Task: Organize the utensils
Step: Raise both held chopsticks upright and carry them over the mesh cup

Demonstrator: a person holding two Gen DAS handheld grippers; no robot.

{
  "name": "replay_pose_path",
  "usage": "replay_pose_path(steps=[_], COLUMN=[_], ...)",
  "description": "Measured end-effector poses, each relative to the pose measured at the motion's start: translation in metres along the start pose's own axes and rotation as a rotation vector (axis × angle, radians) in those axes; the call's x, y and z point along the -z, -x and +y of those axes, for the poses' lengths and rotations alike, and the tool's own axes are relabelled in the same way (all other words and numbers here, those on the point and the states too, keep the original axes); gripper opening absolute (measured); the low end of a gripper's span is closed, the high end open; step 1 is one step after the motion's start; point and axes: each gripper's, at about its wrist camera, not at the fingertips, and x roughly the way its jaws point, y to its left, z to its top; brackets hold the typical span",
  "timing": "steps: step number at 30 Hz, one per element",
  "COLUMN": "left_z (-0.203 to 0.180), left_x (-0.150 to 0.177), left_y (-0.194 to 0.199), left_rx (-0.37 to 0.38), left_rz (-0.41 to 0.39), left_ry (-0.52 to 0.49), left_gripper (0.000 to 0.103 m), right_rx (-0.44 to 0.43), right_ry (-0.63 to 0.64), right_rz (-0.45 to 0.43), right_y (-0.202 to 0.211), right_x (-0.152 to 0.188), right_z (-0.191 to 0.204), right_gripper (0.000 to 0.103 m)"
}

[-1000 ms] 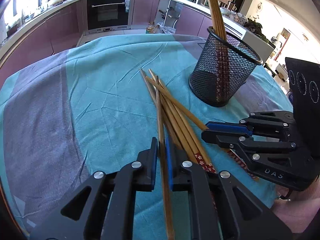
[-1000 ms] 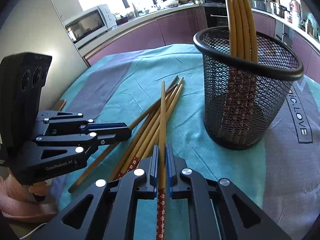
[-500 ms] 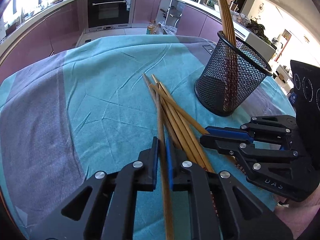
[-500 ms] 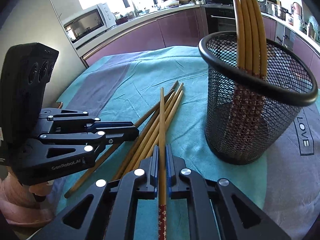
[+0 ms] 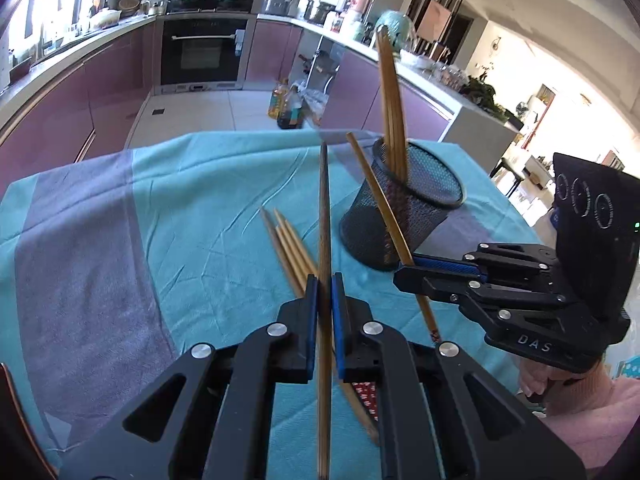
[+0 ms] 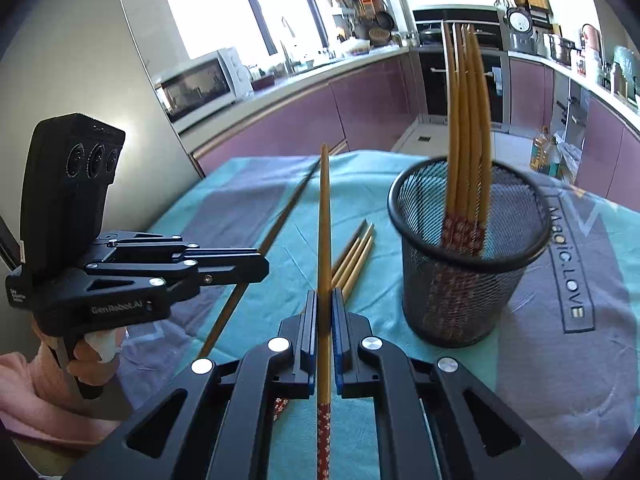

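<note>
Chopsticks of tan bamboo [image 5: 325, 216] [image 6: 325, 216] clamped singly in left gripper [image 5: 324, 280] and right gripper [image 6: 325, 296]; risk tipping black mesh cup [image 6: 466, 264] if tips snag rim.

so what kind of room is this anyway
A home kitchen, most likely: a built-in oven set among purple cabinets, a microwave on the counter, and pans hanging by the window.

A kitchen with mauve cabinets [image 5: 112, 80] runs around a pale tiled floor [image 5: 200, 112], with a black built-in oven [image 5: 202, 54] set in the far wall. Bright daylight pours through tall windows [image 6: 224, 4] above the counter, where a white microwave [image 6: 200, 84] sits.
</note>
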Motion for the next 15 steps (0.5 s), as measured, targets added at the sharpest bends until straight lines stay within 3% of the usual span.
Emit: replay_pose_path(steps=[15], left_z=[-0.017], left_x=[-0.031], left_y=[0.063], left_rx=[0.064], left_rz=[-0.135], left_ry=[-0.038], left_gripper=[0.007], right_rx=[0.012], right_ry=[-0.014], right_rz=[-0.154], right_y=[0.064], right_x=[-0.02], right_z=[-0.016], right_gripper=[0.006])
